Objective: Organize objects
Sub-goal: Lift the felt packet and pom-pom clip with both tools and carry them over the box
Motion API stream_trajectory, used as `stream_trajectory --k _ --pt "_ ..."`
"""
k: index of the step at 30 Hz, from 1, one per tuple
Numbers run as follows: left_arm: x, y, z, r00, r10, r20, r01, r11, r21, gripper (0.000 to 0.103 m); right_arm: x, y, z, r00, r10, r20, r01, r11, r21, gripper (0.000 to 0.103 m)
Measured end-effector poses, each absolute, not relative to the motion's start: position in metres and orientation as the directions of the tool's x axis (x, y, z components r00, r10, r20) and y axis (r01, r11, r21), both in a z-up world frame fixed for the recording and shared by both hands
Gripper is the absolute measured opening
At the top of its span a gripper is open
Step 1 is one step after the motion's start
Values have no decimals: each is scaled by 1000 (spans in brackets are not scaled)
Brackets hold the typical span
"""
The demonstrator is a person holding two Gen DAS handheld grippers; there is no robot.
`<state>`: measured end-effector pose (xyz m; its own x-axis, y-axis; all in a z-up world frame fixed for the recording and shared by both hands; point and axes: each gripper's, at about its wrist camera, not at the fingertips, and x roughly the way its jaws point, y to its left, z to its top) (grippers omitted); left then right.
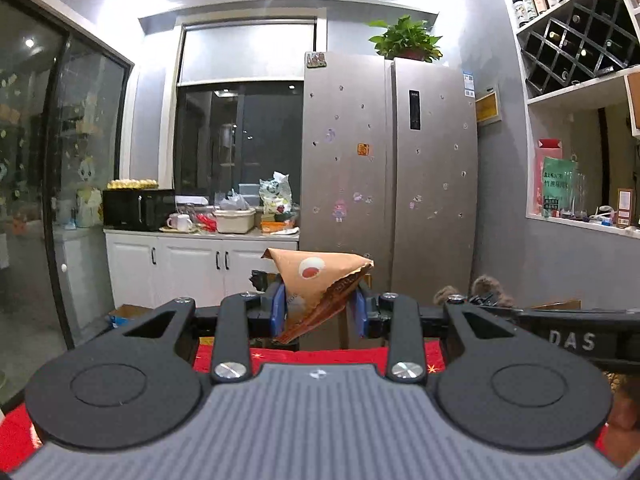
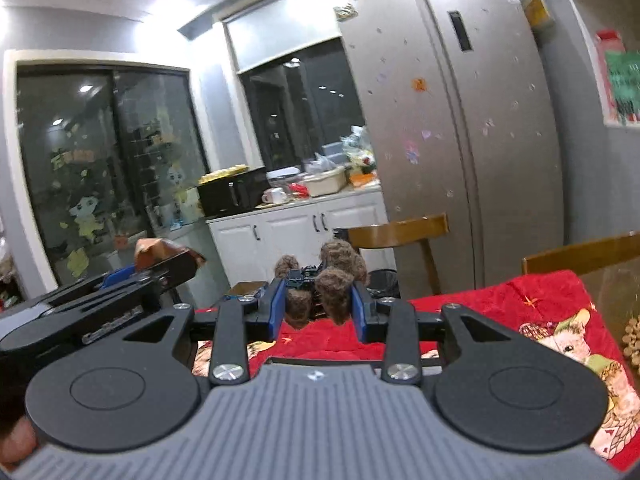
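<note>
My left gripper (image 1: 319, 312) is shut on a tan, crumpled snack packet (image 1: 320, 280) with a red-and-white round mark, held up above the red tablecloth (image 1: 352, 356). My right gripper (image 2: 319, 312) is shut on a brown fuzzy toy (image 2: 332, 276) with a dark plastic middle, held above the red cloth (image 2: 500, 300). In the right wrist view the left gripper (image 2: 160, 268) with the packet (image 2: 154, 250) is at the left, level with mine. In the left wrist view the toy's fuzzy tips (image 1: 486, 286) and the right gripper's black body (image 1: 576, 338) show at the right.
A red printed cloth covers the table. Two wooden chair backs (image 2: 400, 230) (image 2: 580, 252) stand behind the table. A large silver fridge (image 1: 388, 168) is beyond, with a white counter (image 1: 200, 236) cluttered with a microwave, mugs and bags to its left. Wall shelves (image 1: 580, 92) hold bottles at the right.
</note>
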<state>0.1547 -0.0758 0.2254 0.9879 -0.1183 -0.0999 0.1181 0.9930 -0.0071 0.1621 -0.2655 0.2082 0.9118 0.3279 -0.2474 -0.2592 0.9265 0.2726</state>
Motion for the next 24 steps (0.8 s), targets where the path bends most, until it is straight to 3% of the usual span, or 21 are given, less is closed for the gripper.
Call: stream_trajectory --k 9,16,24 --pt "221 -86 209 979 -95 -178 90 995 -36 38 213 -274 178 894 348 -282 -258 915 311 38" --pt "270 -97 171 956 -144 -254 124 988 -92 38 250 -267 146 899 280 -337 -188 941 281 38" --pt "314 -99 133 873 -287 -394 264 958 -113 38 274 -277 113 845 273 -459 -132 939 317 38"
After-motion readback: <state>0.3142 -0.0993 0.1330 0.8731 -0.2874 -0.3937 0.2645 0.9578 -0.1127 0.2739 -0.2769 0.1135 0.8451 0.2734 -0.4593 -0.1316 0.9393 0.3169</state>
